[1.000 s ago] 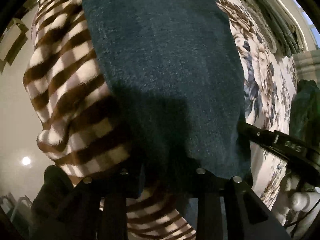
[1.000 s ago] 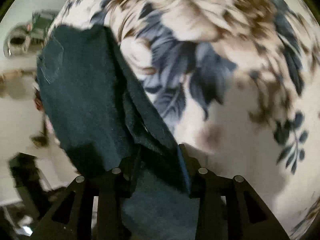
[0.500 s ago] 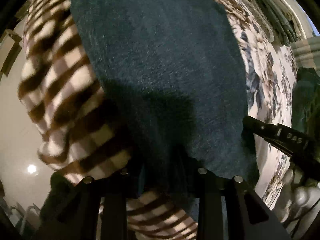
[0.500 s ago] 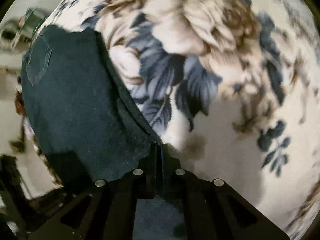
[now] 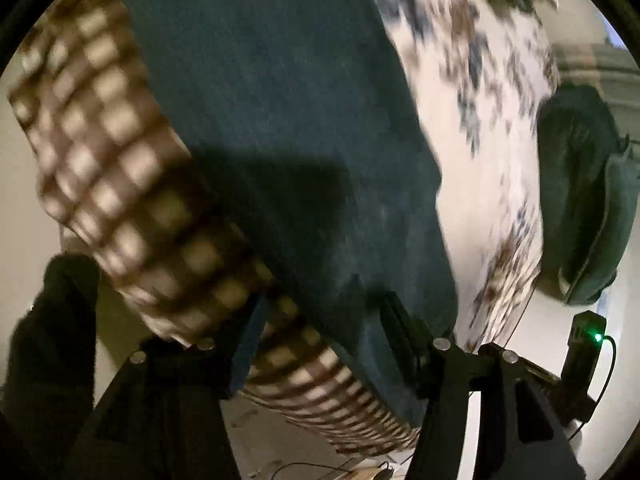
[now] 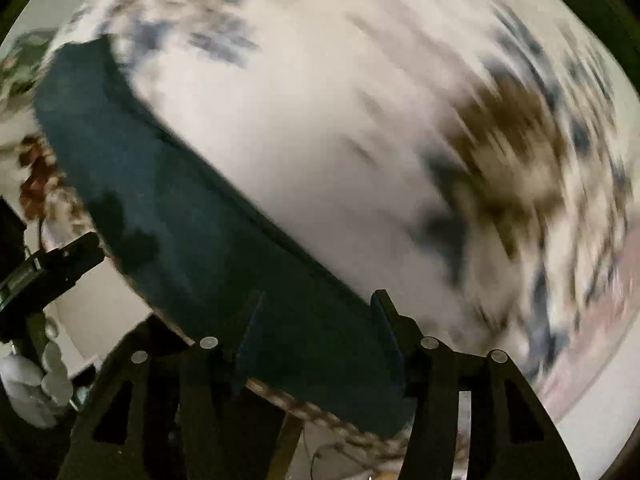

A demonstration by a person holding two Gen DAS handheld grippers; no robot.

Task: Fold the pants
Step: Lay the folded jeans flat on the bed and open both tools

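Note:
The dark teal pants [image 5: 272, 112] lie folded on the bed, partly over a brown-and-cream checked blanket [image 5: 120, 184]. My left gripper [image 5: 320, 320] is open, its fingers apart on either side of the pants' near edge, holding nothing. In the right wrist view the pants [image 6: 192, 232] run as a long dark band from upper left to the bottom centre. My right gripper [image 6: 316, 316] is open too, its fingers spread over the near end of the pants. Both views are blurred by motion.
A white floral bedspread [image 6: 360, 128] covers the bed to the right of the pants [image 5: 492, 128]. A dark green garment [image 5: 580, 208] hangs at the far right. The other gripper's body [image 6: 44, 276] shows at the left of the right wrist view.
Both grippers have opened and let go of the pants' edge. Both have drawn back from the bed, and the right view has swung to the right.

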